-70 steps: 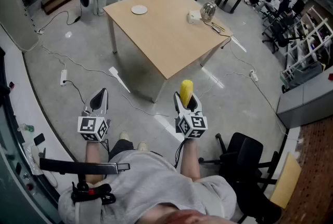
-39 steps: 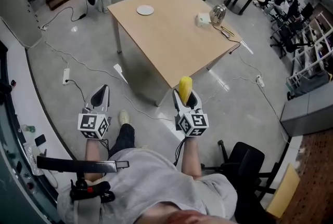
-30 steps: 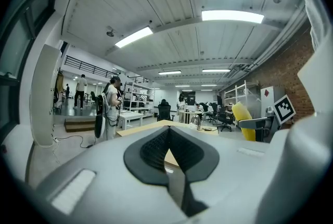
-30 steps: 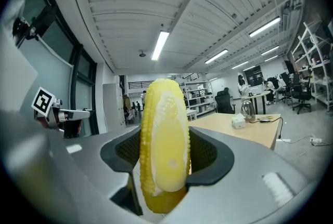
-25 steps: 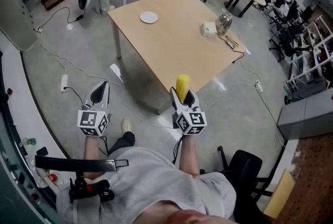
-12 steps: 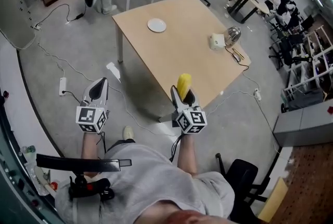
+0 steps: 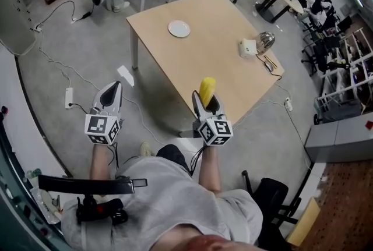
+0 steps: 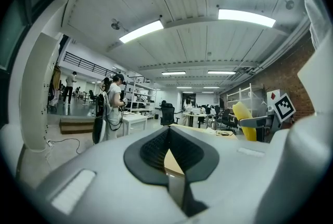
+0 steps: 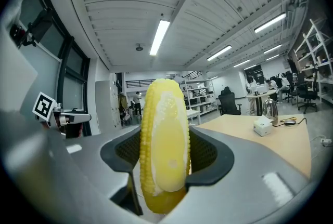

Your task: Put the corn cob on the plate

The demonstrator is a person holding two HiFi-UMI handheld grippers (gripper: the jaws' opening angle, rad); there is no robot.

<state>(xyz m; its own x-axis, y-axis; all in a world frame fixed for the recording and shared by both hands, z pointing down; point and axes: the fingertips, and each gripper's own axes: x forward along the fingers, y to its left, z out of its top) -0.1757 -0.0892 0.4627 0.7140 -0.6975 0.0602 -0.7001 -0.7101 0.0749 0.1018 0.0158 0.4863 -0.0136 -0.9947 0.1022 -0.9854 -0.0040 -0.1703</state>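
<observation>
Wooden table fills the middle of my head view. Left gripper is out over the floor, claw pressed together on nothing. Right gripper is at the table's near edge, claw spread wide and pinching the corn cob across its middle, with the cob poking out past the tips. Metal kettle sits at the right edge; I can't tell what's in it. White plate is near the far corner, well apart from the cob. A small white box is just beside the kettle.
</observation>
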